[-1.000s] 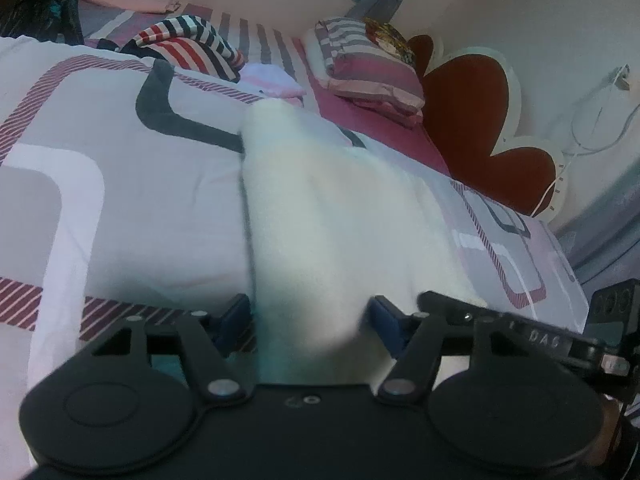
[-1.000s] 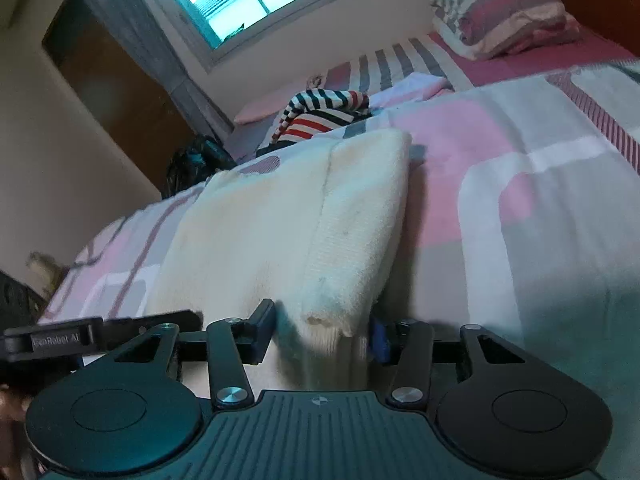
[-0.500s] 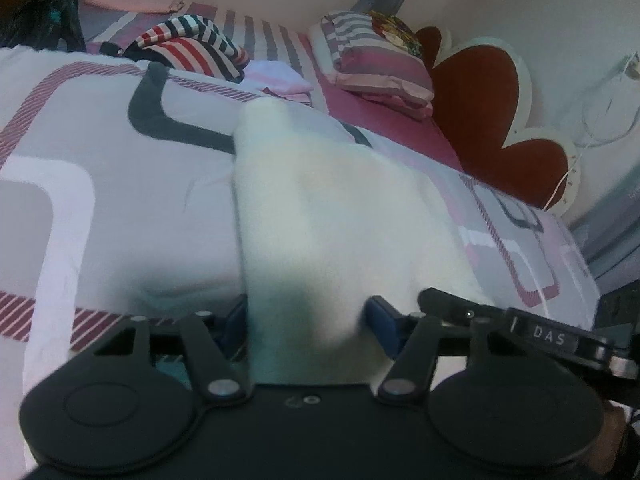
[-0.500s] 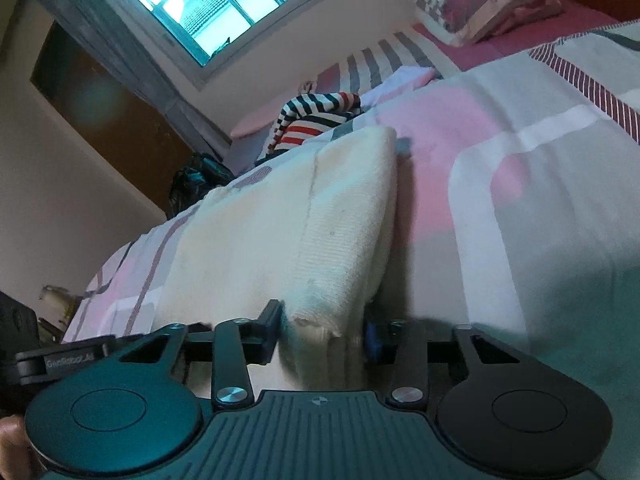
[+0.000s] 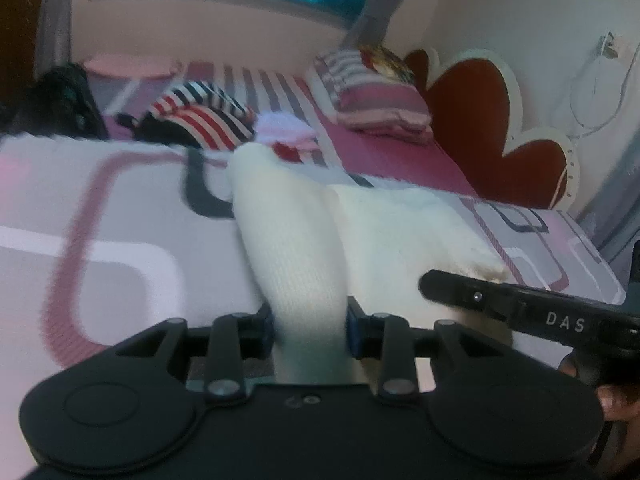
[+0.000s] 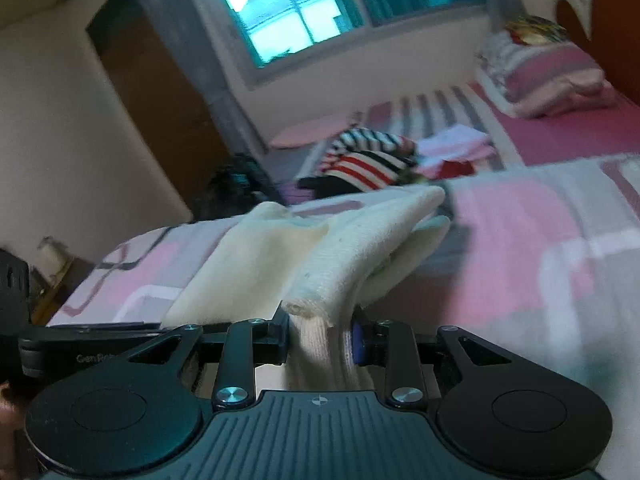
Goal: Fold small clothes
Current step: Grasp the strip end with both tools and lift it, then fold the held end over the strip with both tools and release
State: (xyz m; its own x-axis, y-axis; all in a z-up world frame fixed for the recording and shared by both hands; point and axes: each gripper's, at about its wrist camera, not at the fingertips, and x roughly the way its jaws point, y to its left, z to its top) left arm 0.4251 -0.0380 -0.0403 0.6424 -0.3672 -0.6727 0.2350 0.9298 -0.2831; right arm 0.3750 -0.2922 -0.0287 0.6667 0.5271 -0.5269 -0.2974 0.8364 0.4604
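Note:
A cream knitted garment (image 5: 296,248) lies on the patterned bedspread (image 5: 120,216). My left gripper (image 5: 308,328) is shut on the garment's near edge and lifts it into a raised ridge. My right gripper (image 6: 322,338) is shut on the garment (image 6: 352,248) at its other near corner, also lifted off the bed. The right gripper's body (image 5: 520,308) shows at the right of the left wrist view, and the left gripper's body (image 6: 80,344) at the left of the right wrist view.
A striped red, white and black garment (image 5: 204,116) and pink clothes (image 5: 284,132) lie further up the bed. Pillows (image 5: 372,92) sit by the red headboard (image 5: 500,128). A window (image 6: 288,8) and a dark bag (image 5: 60,100) are at the far side.
Both grippers have closed on the garment's near edge and lifted it up; the cloth now stands in a ridge instead of lying flat. Both views tilted upward toward the window.

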